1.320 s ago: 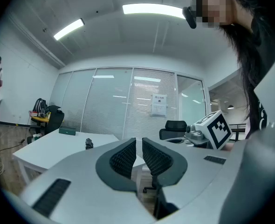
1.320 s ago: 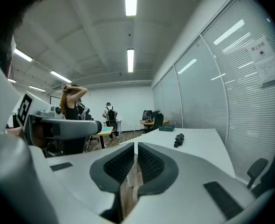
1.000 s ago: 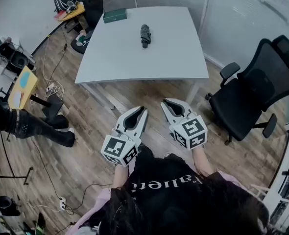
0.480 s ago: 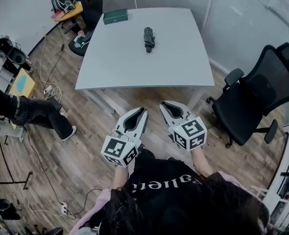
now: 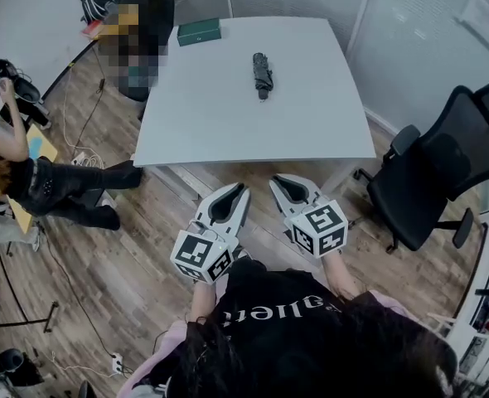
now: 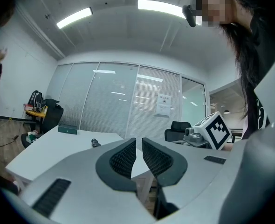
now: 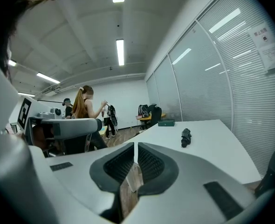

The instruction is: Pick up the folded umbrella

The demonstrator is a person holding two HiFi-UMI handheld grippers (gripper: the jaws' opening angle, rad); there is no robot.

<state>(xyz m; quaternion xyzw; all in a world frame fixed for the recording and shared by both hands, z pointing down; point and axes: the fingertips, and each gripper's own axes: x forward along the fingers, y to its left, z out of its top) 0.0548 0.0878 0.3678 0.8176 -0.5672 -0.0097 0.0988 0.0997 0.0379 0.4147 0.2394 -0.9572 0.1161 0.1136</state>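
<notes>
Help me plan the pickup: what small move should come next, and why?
Probably carry the right gripper forward over the white table toward the dark folded umbrella, opening on the way. It hangs short of the table's near edge, jaws together and empty, while the umbrella lies well across the tabletop.

The left gripper (image 5: 241, 191) and the right gripper (image 5: 278, 181) sit side by side, pointing forward, each with its jaws together.
</notes>
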